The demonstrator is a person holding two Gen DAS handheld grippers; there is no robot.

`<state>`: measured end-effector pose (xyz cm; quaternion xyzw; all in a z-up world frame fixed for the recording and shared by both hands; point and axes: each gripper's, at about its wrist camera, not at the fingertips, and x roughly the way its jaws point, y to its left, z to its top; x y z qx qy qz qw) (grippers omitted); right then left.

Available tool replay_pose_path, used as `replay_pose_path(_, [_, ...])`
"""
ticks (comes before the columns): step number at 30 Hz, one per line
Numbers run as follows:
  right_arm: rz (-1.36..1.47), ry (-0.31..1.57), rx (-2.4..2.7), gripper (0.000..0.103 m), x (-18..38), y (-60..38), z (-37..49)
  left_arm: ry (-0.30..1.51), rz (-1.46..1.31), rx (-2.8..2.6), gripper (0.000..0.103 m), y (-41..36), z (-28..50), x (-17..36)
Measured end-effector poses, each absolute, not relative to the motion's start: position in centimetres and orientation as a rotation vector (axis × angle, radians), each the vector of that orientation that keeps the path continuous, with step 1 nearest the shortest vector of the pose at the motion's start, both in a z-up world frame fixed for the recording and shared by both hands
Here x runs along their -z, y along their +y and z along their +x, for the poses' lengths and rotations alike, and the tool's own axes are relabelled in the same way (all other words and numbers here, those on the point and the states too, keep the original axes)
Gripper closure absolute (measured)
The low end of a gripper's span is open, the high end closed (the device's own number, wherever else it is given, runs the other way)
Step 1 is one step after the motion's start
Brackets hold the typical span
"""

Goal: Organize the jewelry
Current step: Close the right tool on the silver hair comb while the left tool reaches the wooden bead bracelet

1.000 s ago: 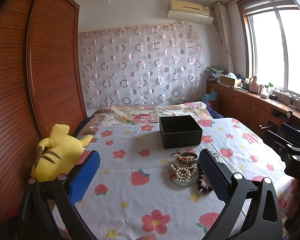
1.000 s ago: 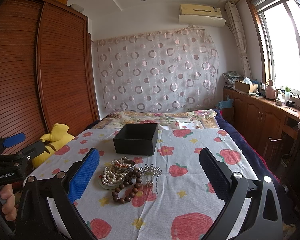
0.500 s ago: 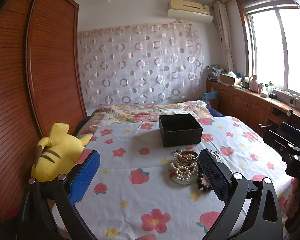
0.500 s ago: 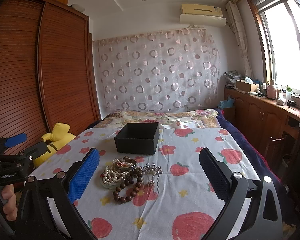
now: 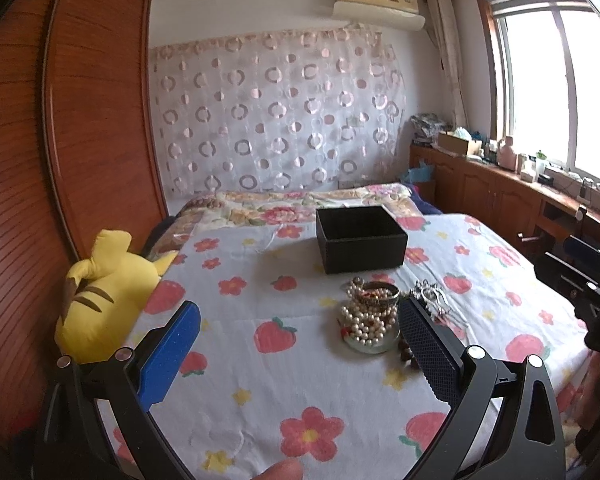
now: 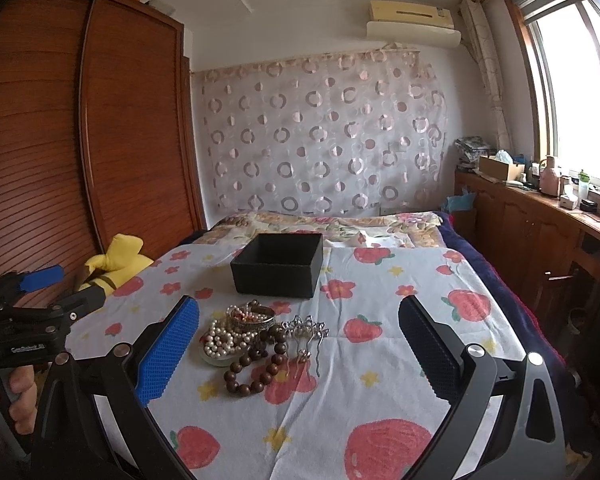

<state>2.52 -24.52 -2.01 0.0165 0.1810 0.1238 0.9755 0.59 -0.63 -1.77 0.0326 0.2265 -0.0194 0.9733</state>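
Hovering wide open, holding nothing: right fingers [image 6: 416, 334] nearer the jewelry pile [image 6: 256, 340], just before the black box [image 6: 278, 266]; left fingers [image 5: 420, 340] too.

Only 1 marking shows: small white lettering on the black body of the left tongs [image 6: 36, 292], seen from the right wrist view. It looks like "GenRobot.AI", though it is too small to be sure.

One black box [image 6: 278, 270] sits far ahead of the tongs. Closer in lie one pearl string [image 6: 220, 339], one brown bead ring [image 6: 256, 368], one bangle [image 6: 252, 318], one silver comb [image 6: 306, 332]. One yellow toy [image 5: 100, 296] sits left.
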Motion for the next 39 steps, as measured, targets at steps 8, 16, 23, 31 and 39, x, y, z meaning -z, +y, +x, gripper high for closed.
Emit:
replay_pose_path(8, [-0.007,0.410,-0.273,0.005,3.5,-25.2,3.6,0.548,0.073,0.079,0.007,0.0,2.6,4.4])
replay_pose_path(16, [-0.094,0.584,-0.378,0.035,6.8,-24.6,7.3,0.650,0.067,0.112,0.007,0.6,4.7,7.5])
replay_pose_path(23, [-0.130,0.707,-0.446,0.044,9.0,-23.8,10.4,0.698,0.061,0.163,0.007,0.4,5.8,8.8])
replay_pose_path(31, [-0.163,0.837,-0.475,0.049,10.7,-22.5,13.3,0.733,0.050,0.174,0.007,0.3,6.5,9.4])
replay_pose_path(39, [-0.156,0.877,-0.462,0.064,11.4,-22.5,14.4,0.735,0.058,0.179,0.007,0.2,6.5,9.2])
